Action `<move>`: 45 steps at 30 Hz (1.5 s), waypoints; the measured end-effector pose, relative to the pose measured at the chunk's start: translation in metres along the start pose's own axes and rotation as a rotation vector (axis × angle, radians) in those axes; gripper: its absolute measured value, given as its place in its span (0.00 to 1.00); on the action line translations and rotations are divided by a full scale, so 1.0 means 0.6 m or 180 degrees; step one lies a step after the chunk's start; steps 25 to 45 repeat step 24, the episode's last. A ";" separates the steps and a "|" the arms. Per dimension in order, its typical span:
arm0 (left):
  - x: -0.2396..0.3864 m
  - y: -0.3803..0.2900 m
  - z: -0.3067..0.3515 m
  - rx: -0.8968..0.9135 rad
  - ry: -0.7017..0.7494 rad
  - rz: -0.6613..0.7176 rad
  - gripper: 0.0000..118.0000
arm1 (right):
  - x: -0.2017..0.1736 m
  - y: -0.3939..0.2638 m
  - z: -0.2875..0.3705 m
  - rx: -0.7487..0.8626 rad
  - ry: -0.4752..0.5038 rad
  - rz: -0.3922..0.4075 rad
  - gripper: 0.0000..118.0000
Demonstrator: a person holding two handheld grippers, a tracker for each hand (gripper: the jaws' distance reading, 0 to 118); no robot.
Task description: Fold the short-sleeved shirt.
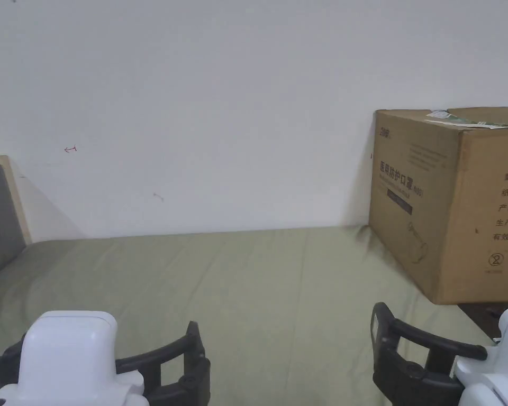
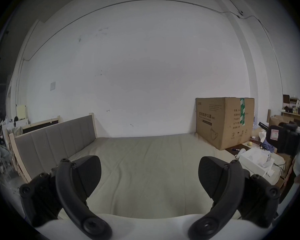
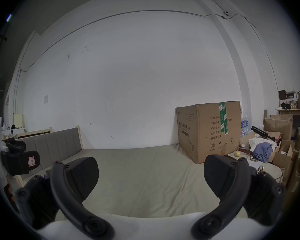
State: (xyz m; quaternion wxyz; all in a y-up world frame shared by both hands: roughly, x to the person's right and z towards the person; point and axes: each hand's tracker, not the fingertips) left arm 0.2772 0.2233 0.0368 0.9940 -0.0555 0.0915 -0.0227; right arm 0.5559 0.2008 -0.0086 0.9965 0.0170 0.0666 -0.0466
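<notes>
Shirt's not on the bed (image 1: 258,285) yet. Left gripper (image 2: 149,176) and right gripper (image 3: 151,174) both gape wide, empty. Expect light, limp cloth; pinch shoulders or hem.

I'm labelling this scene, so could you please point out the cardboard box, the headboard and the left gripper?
cardboard box (image 1: 414,206), head view, left face.
headboard (image 2: 59,139), left gripper view, grey padding.
left gripper (image 2: 149,176), left gripper view, between its fingertips.
</notes>
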 end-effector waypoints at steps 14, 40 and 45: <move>-0.013 0.003 -0.005 -0.0209 0.0079 0.0262 0.95 | -0.007 -0.001 -0.015 -0.0061 -0.0038 0.0013 1.00; 0.000 -0.006 -0.016 -0.0163 0.0245 0.0149 0.95 | -0.016 -0.006 -0.022 -0.0116 -0.0022 0.0060 1.00; 0.000 -0.006 -0.016 -0.0163 0.0245 0.0149 0.95 | -0.016 -0.006 -0.022 -0.0116 -0.0022 0.0060 1.00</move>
